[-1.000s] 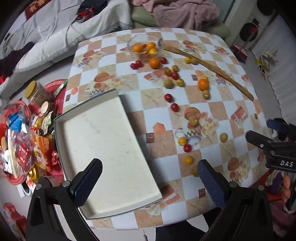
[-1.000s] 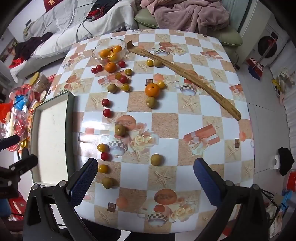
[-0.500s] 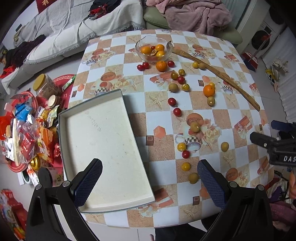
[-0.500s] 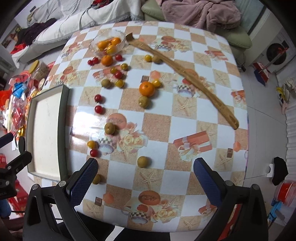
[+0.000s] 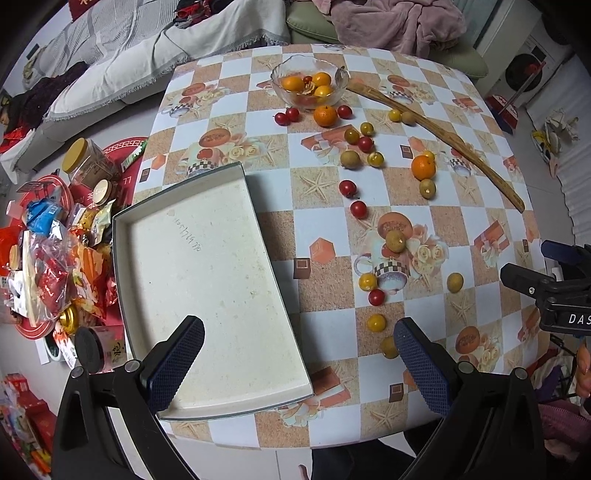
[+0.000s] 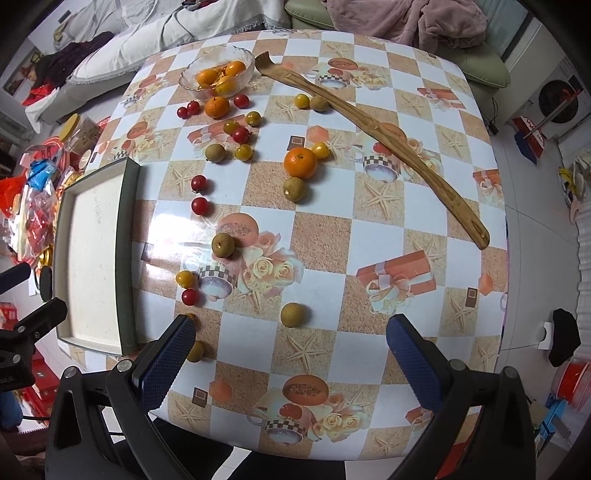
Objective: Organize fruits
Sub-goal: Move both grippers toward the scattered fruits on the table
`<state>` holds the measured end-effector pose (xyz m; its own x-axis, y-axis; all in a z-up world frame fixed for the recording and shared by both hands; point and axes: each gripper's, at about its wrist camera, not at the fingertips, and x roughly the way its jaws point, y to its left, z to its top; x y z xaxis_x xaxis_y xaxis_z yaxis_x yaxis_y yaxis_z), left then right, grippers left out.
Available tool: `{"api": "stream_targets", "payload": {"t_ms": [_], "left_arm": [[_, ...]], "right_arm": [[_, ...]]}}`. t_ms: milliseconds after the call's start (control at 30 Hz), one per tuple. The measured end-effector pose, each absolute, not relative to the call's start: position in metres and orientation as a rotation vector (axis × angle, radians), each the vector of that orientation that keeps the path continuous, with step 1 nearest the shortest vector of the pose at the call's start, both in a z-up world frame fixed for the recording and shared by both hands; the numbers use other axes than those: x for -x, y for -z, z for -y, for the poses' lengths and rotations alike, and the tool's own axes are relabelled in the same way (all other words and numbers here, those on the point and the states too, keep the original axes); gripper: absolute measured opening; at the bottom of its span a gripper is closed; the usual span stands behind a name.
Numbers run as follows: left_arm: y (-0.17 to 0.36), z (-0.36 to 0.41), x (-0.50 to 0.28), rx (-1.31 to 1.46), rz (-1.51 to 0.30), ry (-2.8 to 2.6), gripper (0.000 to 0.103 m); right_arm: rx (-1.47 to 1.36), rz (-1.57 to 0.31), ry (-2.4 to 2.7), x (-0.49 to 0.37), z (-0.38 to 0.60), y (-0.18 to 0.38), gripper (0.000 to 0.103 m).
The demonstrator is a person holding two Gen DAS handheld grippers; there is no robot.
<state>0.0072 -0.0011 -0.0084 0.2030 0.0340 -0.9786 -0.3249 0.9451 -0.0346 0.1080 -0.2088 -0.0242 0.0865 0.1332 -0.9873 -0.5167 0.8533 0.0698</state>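
Note:
Several small fruits lie scattered on the checked table (image 5: 325, 288): red and yellow cherry tomatoes, brown longans and an orange (image 6: 300, 163), also in the left wrist view (image 5: 423, 167). A glass bowl (image 5: 309, 85) (image 6: 217, 75) at the far side holds oranges. An empty cream tray (image 5: 207, 280) (image 6: 88, 254) sits at the table's left. My left gripper (image 5: 295, 365) is open and empty, high above the tray's near end. My right gripper (image 6: 291, 365) is open and empty, above the table's near edge, with a longan (image 6: 293, 314) just ahead.
A long wooden back scratcher (image 6: 373, 125) (image 5: 439, 136) lies diagonally across the table's right side. Snack packets and jars (image 5: 48, 251) clutter the floor left of the table. A sofa with blankets (image 5: 391, 22) stands behind. The right gripper's body (image 5: 554, 291) shows at the left view's right edge.
Both grippers have drifted over the table, so the fruits and tray shift a little in both views. Both stay open and empty.

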Motion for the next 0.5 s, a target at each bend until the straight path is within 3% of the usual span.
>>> {"api": "stream_targets", "payload": {"t_ms": [500], "left_arm": [[0.032,-0.003,0.001,0.301,-1.350,-0.259,0.103]], "right_arm": [[0.300,-1.430,-0.459,-0.102,0.229,0.038,0.103]]}}
